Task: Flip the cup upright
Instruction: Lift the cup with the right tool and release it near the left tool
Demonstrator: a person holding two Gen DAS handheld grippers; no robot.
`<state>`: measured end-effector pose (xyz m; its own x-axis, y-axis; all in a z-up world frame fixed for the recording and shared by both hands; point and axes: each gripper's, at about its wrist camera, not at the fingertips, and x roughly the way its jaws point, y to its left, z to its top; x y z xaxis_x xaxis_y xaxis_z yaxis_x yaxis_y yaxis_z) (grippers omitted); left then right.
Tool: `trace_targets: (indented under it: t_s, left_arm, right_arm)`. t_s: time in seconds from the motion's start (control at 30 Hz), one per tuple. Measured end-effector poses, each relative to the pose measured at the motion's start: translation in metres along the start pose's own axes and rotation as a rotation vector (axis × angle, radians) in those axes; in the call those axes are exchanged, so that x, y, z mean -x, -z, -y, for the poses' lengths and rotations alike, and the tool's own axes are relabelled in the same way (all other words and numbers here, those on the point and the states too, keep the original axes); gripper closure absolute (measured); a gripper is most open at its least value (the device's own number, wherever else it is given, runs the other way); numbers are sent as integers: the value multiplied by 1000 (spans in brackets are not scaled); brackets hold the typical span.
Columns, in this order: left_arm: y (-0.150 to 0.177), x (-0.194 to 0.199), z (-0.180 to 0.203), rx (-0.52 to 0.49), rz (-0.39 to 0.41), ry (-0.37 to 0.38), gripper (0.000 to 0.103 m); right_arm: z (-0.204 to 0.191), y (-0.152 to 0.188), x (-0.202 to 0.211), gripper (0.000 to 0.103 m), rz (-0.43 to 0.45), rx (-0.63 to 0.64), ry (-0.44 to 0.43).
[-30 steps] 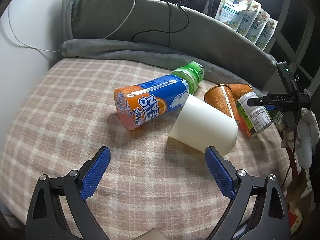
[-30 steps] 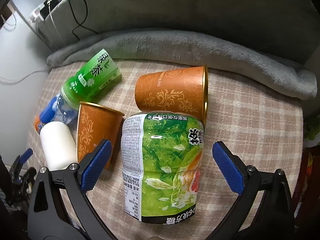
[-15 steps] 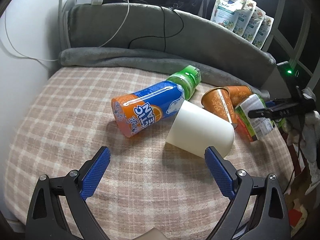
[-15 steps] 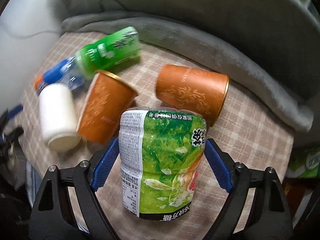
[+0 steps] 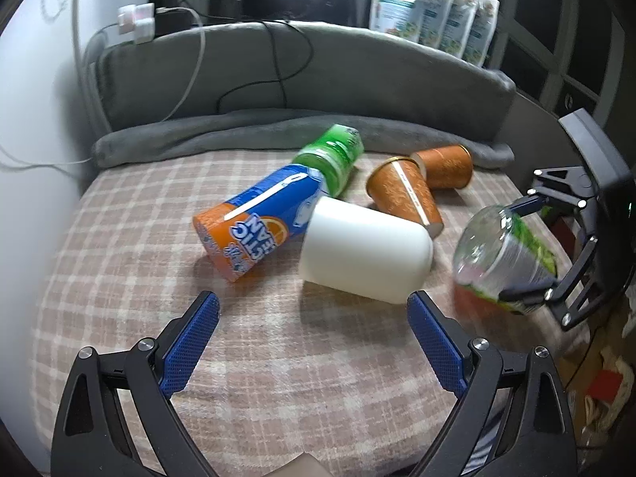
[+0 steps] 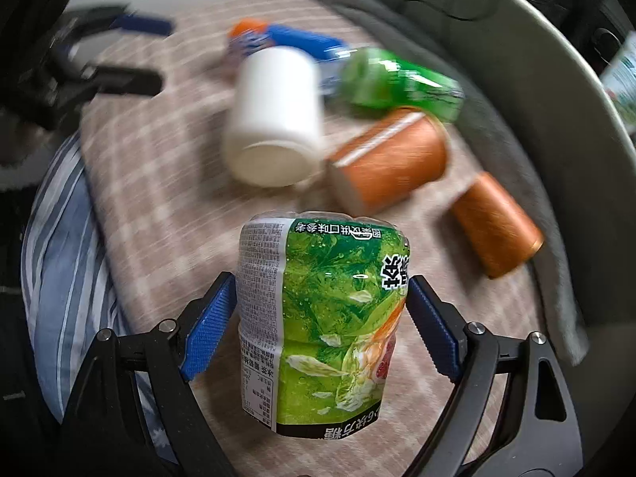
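A clear plastic cup with a green label (image 6: 330, 318) sits between the blue pads of my right gripper (image 6: 320, 298), which is shut on its sides. In the left wrist view this cup (image 5: 505, 258) hangs tilted above the right edge of the checked bedspread (image 5: 119, 278), its clear end pointing left, with the right gripper (image 5: 516, 246) clamped on it. My left gripper (image 5: 312, 310) is open and holds nothing; it sits just short of a white cup (image 5: 365, 250) lying on its side.
An orange-and-blue bottle (image 5: 254, 222), a green bottle (image 5: 334, 155) and two orange paper cups (image 5: 405, 198) (image 5: 445, 167) lie on the bedspread. Behind them are a rolled grey blanket (image 5: 198, 139), a padded headboard with cables (image 5: 278, 63), and pouches (image 5: 433, 12). Striped fabric (image 6: 63, 262) borders the bed.
My right gripper closed on the green-label cup, lifted it off the bedspread and swung it round. The left gripper stayed open and drew back slightly.
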<state>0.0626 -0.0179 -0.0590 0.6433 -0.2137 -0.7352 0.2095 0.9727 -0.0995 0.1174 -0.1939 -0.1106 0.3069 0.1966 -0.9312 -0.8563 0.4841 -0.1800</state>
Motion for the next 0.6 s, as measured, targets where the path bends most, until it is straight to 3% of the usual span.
trace_targets:
  t_s: [0.23,0.4,0.53,0.6]
  left_arm:
    - [2,-4,23,-130,-51,38,8]
    - [-3,-9,25,-127,-89,83,8]
    - [-5,-14,22,-112,-139,112,8]
    - [-6,-15,31,-178,-159,108,8]
  right_arm:
    - [-15,5,2,14,3,38,13]
    - [-14,8,5,14,22,-9,23]
    - [-10,15,25,14,108,-65,18]
    - [-7,24,40,14,161,-119,15]
